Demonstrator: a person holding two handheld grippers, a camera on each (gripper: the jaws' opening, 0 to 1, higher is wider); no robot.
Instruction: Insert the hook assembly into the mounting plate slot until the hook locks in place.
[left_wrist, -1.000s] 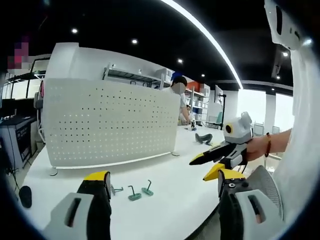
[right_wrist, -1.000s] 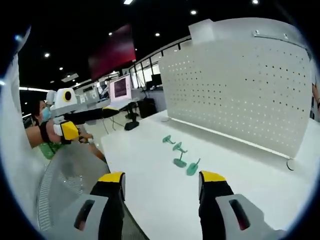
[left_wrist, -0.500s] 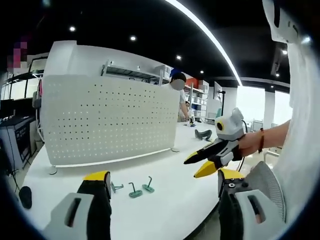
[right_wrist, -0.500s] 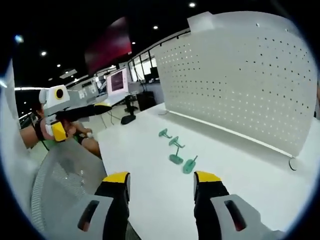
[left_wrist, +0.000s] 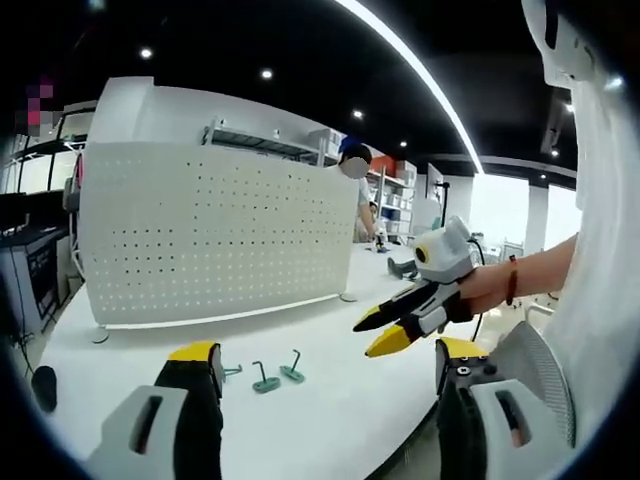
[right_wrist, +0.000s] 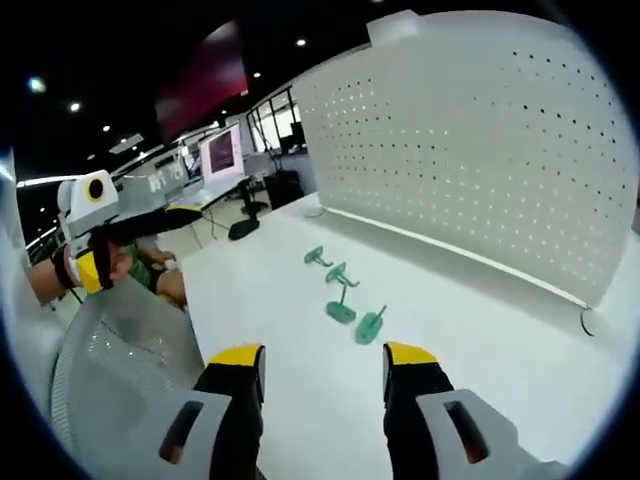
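Green hooks (right_wrist: 342, 298) lying in a row on white table (right_wrist: 480, 340), just ahead of right gripper (right_wrist: 322, 365), now nearer than a second ago; jaws wide, holding nothing. Left gripper (left_wrist: 320, 360) likewise wide, hooks just ahead. Approach begun, nothing picked. Perforated mounting plate (right_wrist: 480, 140) upright beyond hooks; table edge close beneath jaws, open surface between.
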